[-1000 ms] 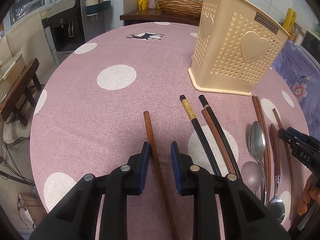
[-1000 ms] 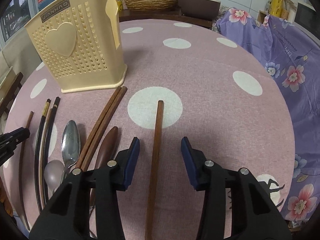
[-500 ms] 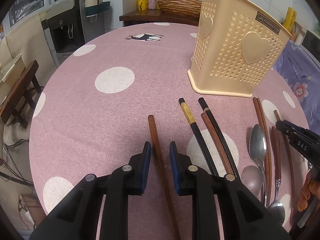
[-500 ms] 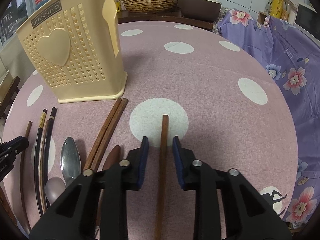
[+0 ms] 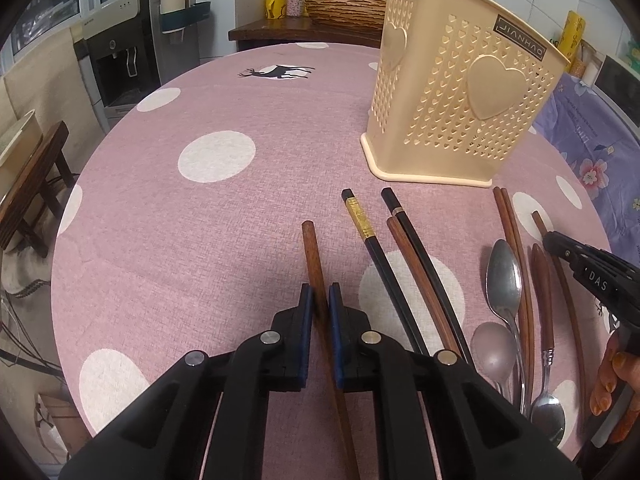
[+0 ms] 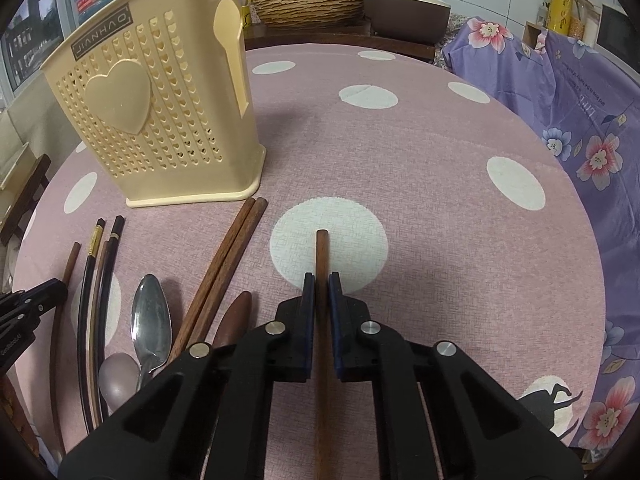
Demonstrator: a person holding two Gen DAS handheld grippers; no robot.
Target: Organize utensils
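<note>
Left wrist view: the left gripper (image 5: pixel 319 300) has just been closing, and its jaws now clamp a brown chopstick (image 5: pixel 313 256) that lies on the pink dotted bench (image 5: pixel 200 216), its tip pointing far. To the right lie two black chopsticks (image 5: pixel 370 236) with another brown one between them, then a steel spoon (image 5: pixel 503 276), a brown pair (image 5: pixel 510 220) and a wooden-handled spoon (image 5: pixel 546 360). The cream caddy (image 5: pixel 460 116) stands upright at the far right, just beyond the chopstick tips; its inside cannot be seen. The right gripper (image 5: pixel 592 268) shows at the right edge, with fingers (image 5: pixel 612 372) of the hand below it.

Right wrist view: the right gripper (image 6: pixel 321 296) has also just been closing, and its jaws are clamped on a brown stick (image 6: pixel 322 252) lying on the bench (image 6: pixel 440 200), tip over a white dot. Left of it lie a brown pair (image 6: pixel 236 248), a wooden handle (image 6: pixel 234 316), a spoon (image 6: pixel 151 316) and black chopsticks (image 6: pixel 100 272). The caddy (image 6: pixel 160 120) stands far left, its contents hidden from here. The left gripper (image 6: pixel 28 312) shows at the left edge. A floral cloth (image 6: pixel 580 112) drapes beyond the bench on the right.
</note>
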